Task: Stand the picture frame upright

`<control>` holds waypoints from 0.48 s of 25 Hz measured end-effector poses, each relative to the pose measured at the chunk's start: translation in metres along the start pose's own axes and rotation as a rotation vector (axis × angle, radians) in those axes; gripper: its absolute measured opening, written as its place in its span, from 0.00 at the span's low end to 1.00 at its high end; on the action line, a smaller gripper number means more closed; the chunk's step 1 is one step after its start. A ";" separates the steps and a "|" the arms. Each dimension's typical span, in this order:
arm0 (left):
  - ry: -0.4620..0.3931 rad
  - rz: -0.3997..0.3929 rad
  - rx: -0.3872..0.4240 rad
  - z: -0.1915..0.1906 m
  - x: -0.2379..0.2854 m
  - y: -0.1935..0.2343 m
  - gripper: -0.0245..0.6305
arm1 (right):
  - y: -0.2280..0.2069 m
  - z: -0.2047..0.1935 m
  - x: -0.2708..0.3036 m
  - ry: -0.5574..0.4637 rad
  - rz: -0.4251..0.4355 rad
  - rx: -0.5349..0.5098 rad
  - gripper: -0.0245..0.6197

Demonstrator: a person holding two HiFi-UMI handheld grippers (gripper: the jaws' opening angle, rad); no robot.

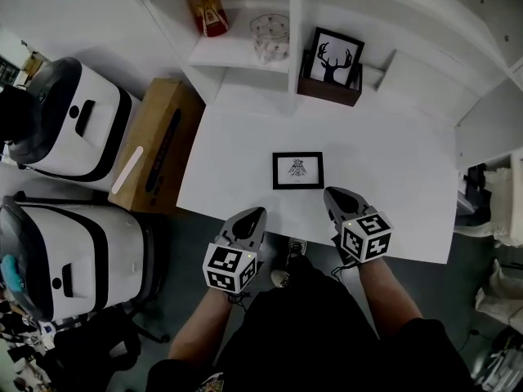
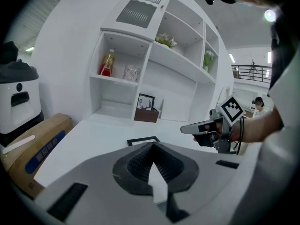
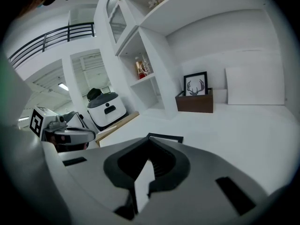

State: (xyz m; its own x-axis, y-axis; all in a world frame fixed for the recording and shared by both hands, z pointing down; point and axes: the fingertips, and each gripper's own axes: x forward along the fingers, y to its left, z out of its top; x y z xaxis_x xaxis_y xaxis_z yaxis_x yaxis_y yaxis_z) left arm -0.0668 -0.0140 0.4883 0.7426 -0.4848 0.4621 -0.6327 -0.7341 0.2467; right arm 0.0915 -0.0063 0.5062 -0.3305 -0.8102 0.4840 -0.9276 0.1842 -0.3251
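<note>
The picture frame [image 1: 297, 171] is lying flat, face up, near the middle of the white table [image 1: 392, 178]. I am holding my left gripper [image 1: 253, 212] near the frame's lower left corner and my right gripper [image 1: 333, 193] just beside its lower right corner, both pointing toward it. The jaws of each are pressing together with nothing between them. Farther back, a deer picture [image 1: 333, 60] is standing upright in a brown box [image 1: 327, 90] beside the shelf unit [image 1: 237, 55]. A cardboard box [image 1: 163, 141] is sitting to the left of the table.
</note>
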 end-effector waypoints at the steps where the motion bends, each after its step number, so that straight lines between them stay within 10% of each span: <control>1: 0.003 0.000 0.004 0.001 0.007 0.004 0.04 | -0.005 -0.001 0.005 0.008 -0.005 0.002 0.04; 12: 0.066 0.034 0.009 0.002 0.068 0.037 0.04 | -0.052 -0.020 0.058 0.109 -0.019 0.023 0.05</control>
State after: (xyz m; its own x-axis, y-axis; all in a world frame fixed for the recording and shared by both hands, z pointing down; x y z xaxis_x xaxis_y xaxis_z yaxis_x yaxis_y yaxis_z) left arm -0.0388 -0.0752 0.5273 0.7046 -0.4774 0.5250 -0.6551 -0.7220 0.2227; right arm 0.1171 -0.0516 0.5678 -0.3306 -0.7481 0.5754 -0.9302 0.1554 -0.3325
